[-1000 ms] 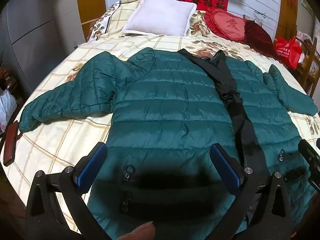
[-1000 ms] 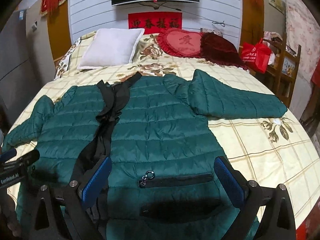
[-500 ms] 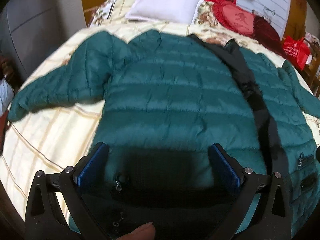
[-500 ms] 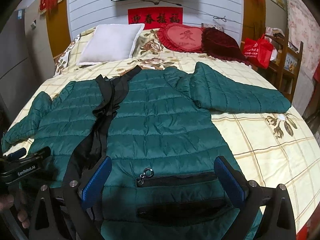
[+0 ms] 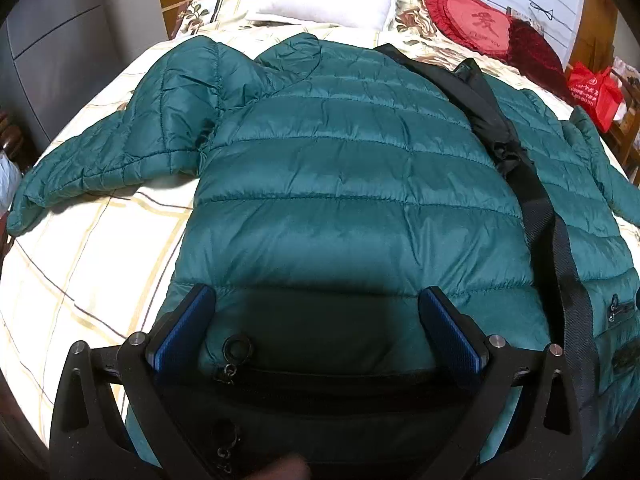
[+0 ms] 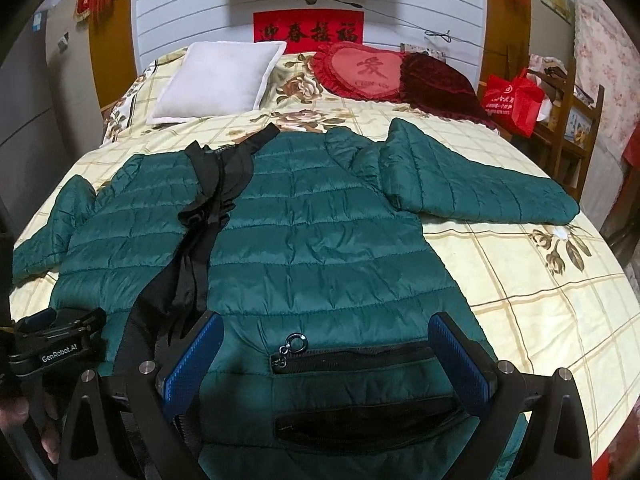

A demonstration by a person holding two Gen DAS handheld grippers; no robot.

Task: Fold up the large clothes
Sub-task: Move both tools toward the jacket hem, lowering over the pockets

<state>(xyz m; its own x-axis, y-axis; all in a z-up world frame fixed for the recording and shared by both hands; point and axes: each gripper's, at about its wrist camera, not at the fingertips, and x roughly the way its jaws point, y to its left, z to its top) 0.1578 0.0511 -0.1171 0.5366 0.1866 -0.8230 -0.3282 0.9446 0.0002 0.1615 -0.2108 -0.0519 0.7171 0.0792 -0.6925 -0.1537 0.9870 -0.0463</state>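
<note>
The left gripper (image 5: 318,330) sits low near the foot edge of the bed, jaws spread wide with nothing between the blue pads (image 5: 182,330); both fingers point forward toward the head of the bed; a fingertip of the holding hand (image 5: 290,473) shows at the bottom of the left wrist view. The right gripper (image 6: 326,360) is level beside it, also near the foot edge, jaws equally wide apart, pads (image 6: 460,364) clear of any grasp; in the right wrist view the left gripper's body appears at the left, with fingers of the left hand (image 6: 18,420) wrapped beneath it.
</note>
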